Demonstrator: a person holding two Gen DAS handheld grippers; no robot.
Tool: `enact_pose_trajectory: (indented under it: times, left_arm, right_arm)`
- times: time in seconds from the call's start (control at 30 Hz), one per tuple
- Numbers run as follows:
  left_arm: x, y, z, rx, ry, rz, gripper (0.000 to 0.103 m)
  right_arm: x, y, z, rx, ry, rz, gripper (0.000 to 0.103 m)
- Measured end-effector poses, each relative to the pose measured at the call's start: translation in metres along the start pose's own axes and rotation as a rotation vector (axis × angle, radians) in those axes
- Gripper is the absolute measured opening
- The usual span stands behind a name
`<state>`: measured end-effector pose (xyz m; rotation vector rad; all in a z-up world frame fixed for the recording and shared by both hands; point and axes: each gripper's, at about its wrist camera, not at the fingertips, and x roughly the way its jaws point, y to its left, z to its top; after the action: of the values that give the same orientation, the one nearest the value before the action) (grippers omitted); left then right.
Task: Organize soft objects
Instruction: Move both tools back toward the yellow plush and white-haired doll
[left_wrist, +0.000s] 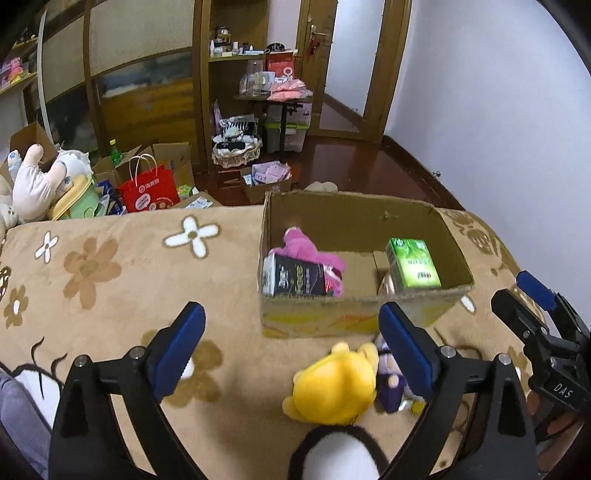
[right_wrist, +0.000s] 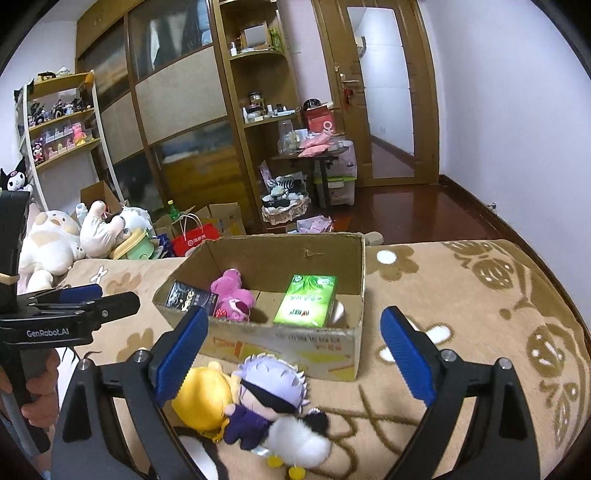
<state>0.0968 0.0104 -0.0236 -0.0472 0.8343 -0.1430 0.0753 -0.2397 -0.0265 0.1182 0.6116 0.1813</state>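
A cardboard box stands on the flowered blanket. It holds a pink plush, a black carton and a green carton. In front of the box lie a yellow plush, a purple doll with pale hair and black blindfold, and a black-and-white plush. My left gripper is open above the yellow plush. My right gripper is open above the doll, empty.
The blanket covers a bed that ends just behind the box. Beyond it are large plush toys, a red bag, open boxes, a wardrobe and shelves. The other gripper shows at each view's edge.
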Motion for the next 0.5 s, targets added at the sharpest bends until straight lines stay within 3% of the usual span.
enact_pose_trajectory:
  times: [0.5]
  left_arm:
    - [-0.023,-0.006,-0.032,0.037,0.096,0.016,0.094]
  right_arm:
    - [-0.017,0.005,-0.032,-0.031,0.059,-0.027,0.099]
